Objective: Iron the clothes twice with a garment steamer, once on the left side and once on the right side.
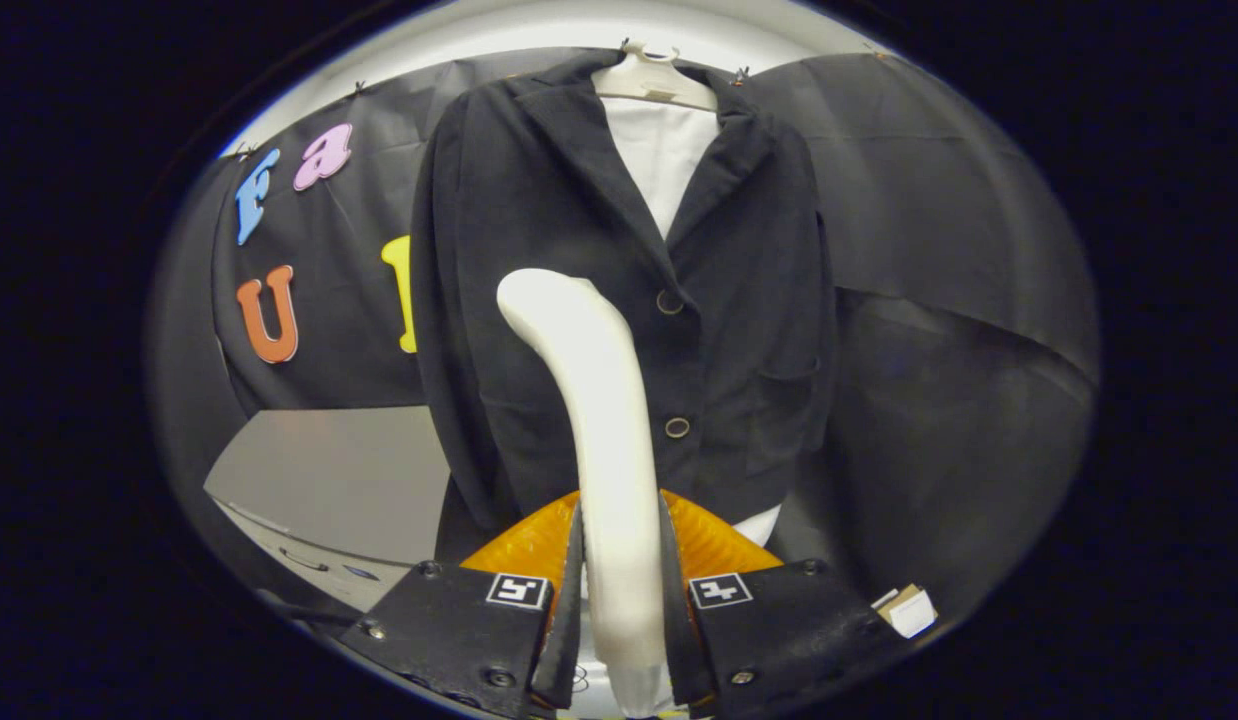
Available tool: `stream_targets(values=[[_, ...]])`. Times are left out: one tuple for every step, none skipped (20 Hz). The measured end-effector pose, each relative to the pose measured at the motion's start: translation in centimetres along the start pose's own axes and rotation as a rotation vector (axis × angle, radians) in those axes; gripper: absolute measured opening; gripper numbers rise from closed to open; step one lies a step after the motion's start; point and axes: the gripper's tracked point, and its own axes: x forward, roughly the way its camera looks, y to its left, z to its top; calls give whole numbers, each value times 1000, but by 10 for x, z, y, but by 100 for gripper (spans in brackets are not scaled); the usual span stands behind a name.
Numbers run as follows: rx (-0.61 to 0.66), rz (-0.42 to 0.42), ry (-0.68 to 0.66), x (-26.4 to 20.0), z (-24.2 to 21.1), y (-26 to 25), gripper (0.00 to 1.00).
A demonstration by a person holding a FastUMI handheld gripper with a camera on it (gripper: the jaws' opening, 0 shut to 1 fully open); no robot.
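Claw [624, 600] closed on the white steamer [604, 440], both fingers [564, 620] pressing its handle from either side. Steamer rising up from between the fingers, curving toward the jacket [539, 250], head lying over the jacket's left front panel beside the upper button [669, 301]; cannot tell whether touching the cloth. Jacket dark, hanging on a pale hanger [651, 75] over a white shirt [662, 160], straight ahead of the fingers. Lower button [677, 428] just beside the steamer's neck. Grey worktop [329, 480] left of the jacket.
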Motion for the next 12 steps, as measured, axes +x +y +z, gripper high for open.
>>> stream_targets(values=[[3,-3,9,2,-4,-1,38],[4,-6,18,5,-9,-2,38],[4,-10,27,6,-13,-3,38],[2,-13,35,9,-18,-5,38],[1,-16,45,10,-22,-7,38],[-1,-18,54,12,-27,-8,38],[-1,-20,64,14,-32,-9,38],[-2,-22,73,16,-38,-9,38],[-2,-24,84,18,-43,-10,38],[-3,-26,94,20,-49,-11,38],[-3,-27,105,22,-54,-11,38],[-6,-28,115,23,-58,-9,38]])
